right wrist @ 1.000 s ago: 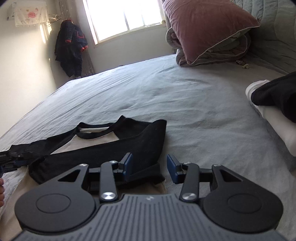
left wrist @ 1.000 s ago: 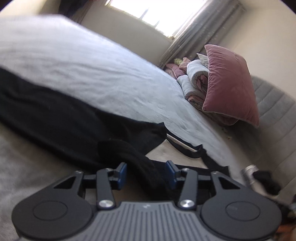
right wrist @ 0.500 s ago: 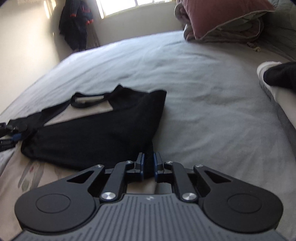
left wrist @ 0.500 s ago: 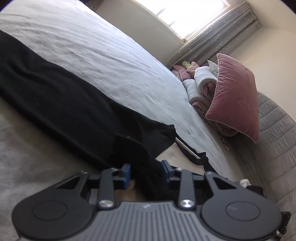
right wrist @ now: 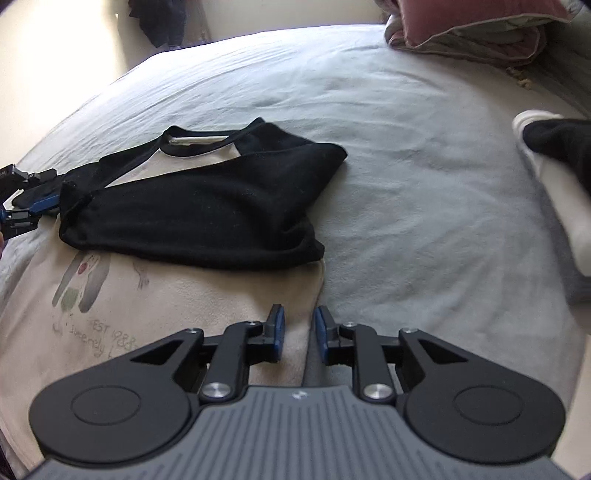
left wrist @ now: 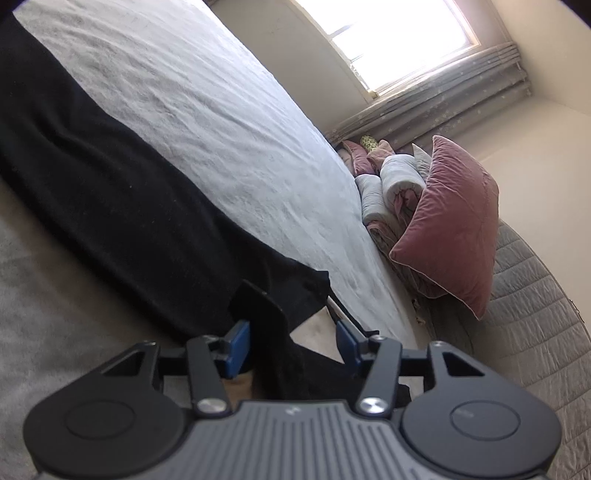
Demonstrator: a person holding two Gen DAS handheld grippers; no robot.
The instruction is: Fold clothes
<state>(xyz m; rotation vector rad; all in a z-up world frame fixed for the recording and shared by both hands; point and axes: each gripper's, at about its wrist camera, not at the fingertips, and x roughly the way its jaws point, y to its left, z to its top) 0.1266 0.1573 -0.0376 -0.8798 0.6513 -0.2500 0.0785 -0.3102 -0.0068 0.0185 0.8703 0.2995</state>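
Note:
A beige T-shirt (right wrist: 177, 295) with black sleeves lies flat on the grey bed (right wrist: 406, 166). One black sleeve (right wrist: 207, 210) is folded across its chest, below the black neckline (right wrist: 192, 138). My right gripper (right wrist: 298, 328) hovers over the shirt's right edge. Its jaws are opening and hold nothing. At the shirt's left side sits my left gripper (right wrist: 26, 206). In the left wrist view, the left gripper (left wrist: 291, 345) is opening. A raised fold of black sleeve (left wrist: 266, 314) stands between its fingers, against the left pad (left wrist: 238, 347) only.
A pink pillow (left wrist: 450, 221) and rolled blankets (left wrist: 388, 177) are piled at the head of the bed against a quilted headboard (left wrist: 535, 314). A white and black bundle (right wrist: 554, 155) lies at the bed's right edge. A dark jacket (right wrist: 162, 22) hangs on the far wall.
Both grippers shut on black cloth half a second ago and have since parted. The right gripper let the sleeve go and drew back down the shirt. The left gripper rolled and moved closer along the sleeve.

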